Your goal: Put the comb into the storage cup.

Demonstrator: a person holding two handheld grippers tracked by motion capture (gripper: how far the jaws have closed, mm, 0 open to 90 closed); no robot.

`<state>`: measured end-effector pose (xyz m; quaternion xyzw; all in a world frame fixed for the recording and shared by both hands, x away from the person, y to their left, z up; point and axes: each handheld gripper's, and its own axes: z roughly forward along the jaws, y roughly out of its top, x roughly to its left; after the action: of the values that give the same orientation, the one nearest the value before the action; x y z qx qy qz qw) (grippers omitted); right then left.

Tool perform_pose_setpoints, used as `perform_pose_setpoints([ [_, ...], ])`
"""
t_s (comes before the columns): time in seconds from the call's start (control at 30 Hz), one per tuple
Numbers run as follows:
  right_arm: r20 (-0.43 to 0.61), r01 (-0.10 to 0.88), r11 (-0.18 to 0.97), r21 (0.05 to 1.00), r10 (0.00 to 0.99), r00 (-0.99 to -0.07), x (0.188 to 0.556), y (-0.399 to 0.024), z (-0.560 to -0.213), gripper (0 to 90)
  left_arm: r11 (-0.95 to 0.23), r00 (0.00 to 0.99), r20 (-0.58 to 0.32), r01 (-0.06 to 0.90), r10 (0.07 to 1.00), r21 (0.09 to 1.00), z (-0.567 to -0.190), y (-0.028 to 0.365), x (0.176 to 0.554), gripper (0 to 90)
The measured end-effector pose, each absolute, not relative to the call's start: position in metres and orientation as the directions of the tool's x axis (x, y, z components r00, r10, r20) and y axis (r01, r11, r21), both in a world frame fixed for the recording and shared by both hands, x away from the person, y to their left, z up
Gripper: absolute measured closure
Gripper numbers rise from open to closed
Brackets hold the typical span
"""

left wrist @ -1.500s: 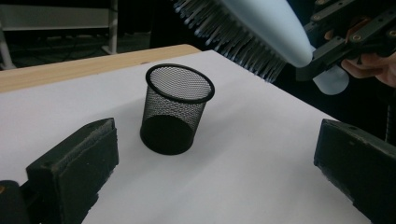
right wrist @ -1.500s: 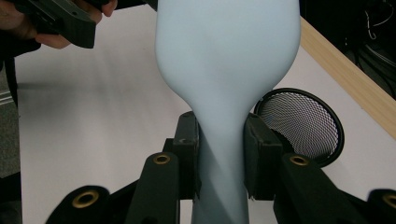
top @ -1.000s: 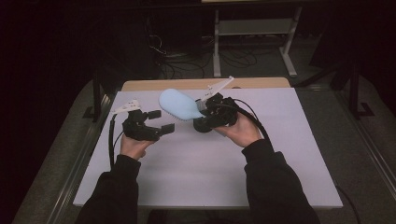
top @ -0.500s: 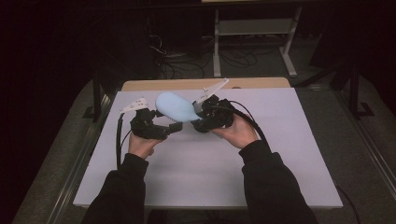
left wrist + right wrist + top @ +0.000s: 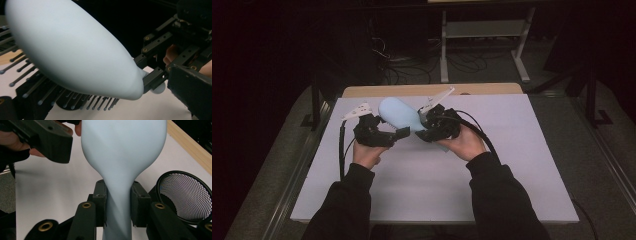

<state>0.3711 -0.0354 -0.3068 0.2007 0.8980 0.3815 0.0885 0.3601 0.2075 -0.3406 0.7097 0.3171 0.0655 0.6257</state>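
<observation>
A pale blue hairbrush [image 5: 399, 114] is held above the white table sheet [image 5: 437, 190], its black bristles [image 5: 82, 103] facing down. My right gripper [image 5: 421, 128] is shut on the brush's narrow neck [image 5: 118, 202], with a pad pressed on each side. In the left gripper view the right gripper [image 5: 152, 77] shows clamped at the base of the brush head [image 5: 70, 50]. My left gripper [image 5: 399, 133] points right, just under and beside the head. Its jaws stand wide apart and do not press on the brush. One of its jaws shows at the upper left of the right gripper view.
A black wire-mesh cup [image 5: 185, 197] stands on the sheet under the right gripper. A wooden table edge [image 5: 432, 90] runs along the far side. Beyond it are a metal rack [image 5: 482, 30] and cables on the dark floor.
The left gripper has edged slightly right, closer under the brush head. The right gripper and the brush have hardly moved.
</observation>
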Motion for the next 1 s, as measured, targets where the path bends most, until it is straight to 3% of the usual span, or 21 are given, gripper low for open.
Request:
perform_pose_setpoints([
  [0.27, -0.012, 0.293, 0.625, 0.724, 0.436, -0.9, 0.372, -0.035, -0.31, 69.0, -0.017, 0.765, -0.302, 0.378, 0.569, 0.926, -0.337, 0.207, 0.362, 13.1],
  [0.7, -0.031, 0.29, 0.624, 0.725, 0.451, -0.892, 0.373, -0.031, -0.314, 69.1, -0.004, 0.762, -0.307, 0.376, 0.57, 0.927, -0.325, 0.205, 0.365, 17.2],
  [0.8, -0.035, 0.288, 0.624, 0.726, 0.452, -0.891, 0.373, -0.031, -0.314, 69.1, 0.025, 0.763, -0.329, 0.38, 0.557, 0.924, -0.324, 0.206, 0.366, 20.8],
  [1.0, -0.043, 0.277, 0.623, 0.732, 0.448, -0.893, 0.372, -0.03, -0.314, 69.1, 0.07, 0.765, -0.341, 0.363, 0.547, 0.929, -0.322, 0.21, 0.366, 36.1],
])
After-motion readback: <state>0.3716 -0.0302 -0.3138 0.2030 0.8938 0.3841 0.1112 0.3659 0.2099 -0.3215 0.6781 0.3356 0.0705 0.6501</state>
